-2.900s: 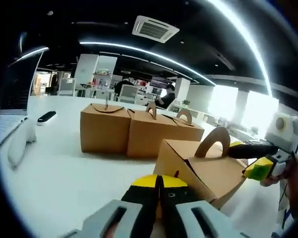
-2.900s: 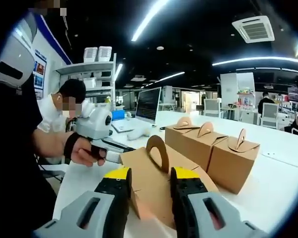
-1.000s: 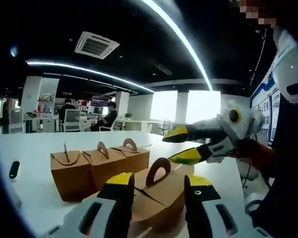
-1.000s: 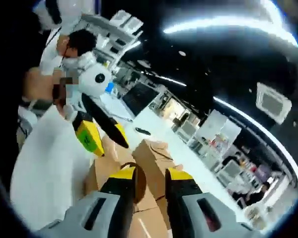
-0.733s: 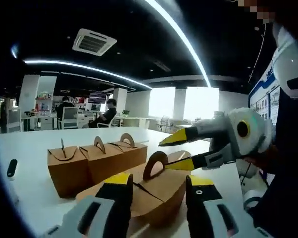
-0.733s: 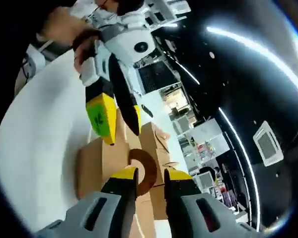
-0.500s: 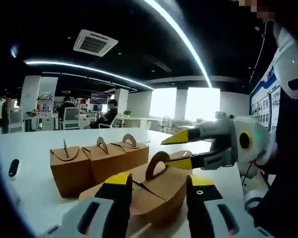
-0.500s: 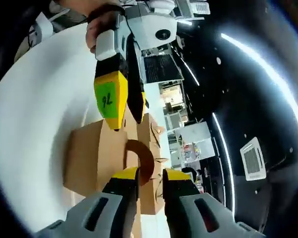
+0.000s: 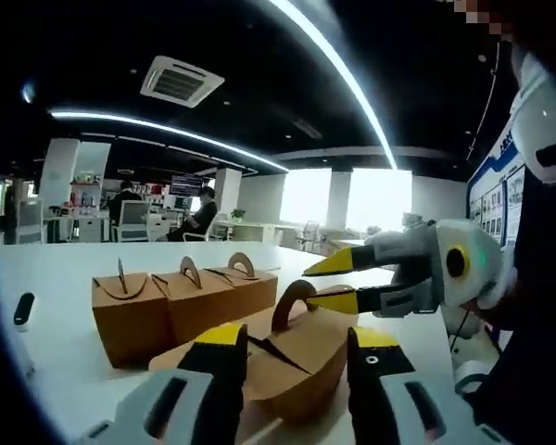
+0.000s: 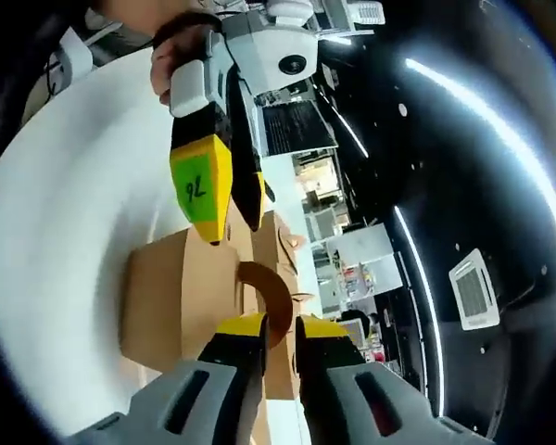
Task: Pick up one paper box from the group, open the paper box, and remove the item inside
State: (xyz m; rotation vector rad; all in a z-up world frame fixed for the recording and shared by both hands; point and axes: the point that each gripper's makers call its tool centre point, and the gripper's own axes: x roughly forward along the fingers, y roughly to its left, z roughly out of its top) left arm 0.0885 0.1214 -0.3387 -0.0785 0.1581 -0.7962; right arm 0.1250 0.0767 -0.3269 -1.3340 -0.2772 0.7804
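Note:
A brown paper box (image 9: 292, 363) with an arched handle (image 9: 290, 303) lies nearest me on the white table (image 9: 51, 375). My left gripper (image 9: 296, 336) is open, one jaw on either side of that box. My right gripper (image 9: 317, 285) comes in from the right, its jaws above and below the top of the handle. In the right gripper view the handle (image 10: 262, 283) runs down between the jaws of my right gripper (image 10: 281, 326), which stand close together with a narrow gap. Above the box (image 10: 171, 297), the left gripper (image 10: 232, 230) points down at its top.
Three more handled boxes (image 9: 181, 298) stand in a row behind the near one. A small black object (image 9: 22, 311) lies at the table's left. A laptop (image 10: 296, 125) sits farther along the table (image 10: 65, 213). A person's hand (image 10: 181, 37) holds the left gripper.
The right gripper's jaws have drawn closer together around the handle over the last second. The left gripper, shut 2.9 s ago, now stands open astride the box.

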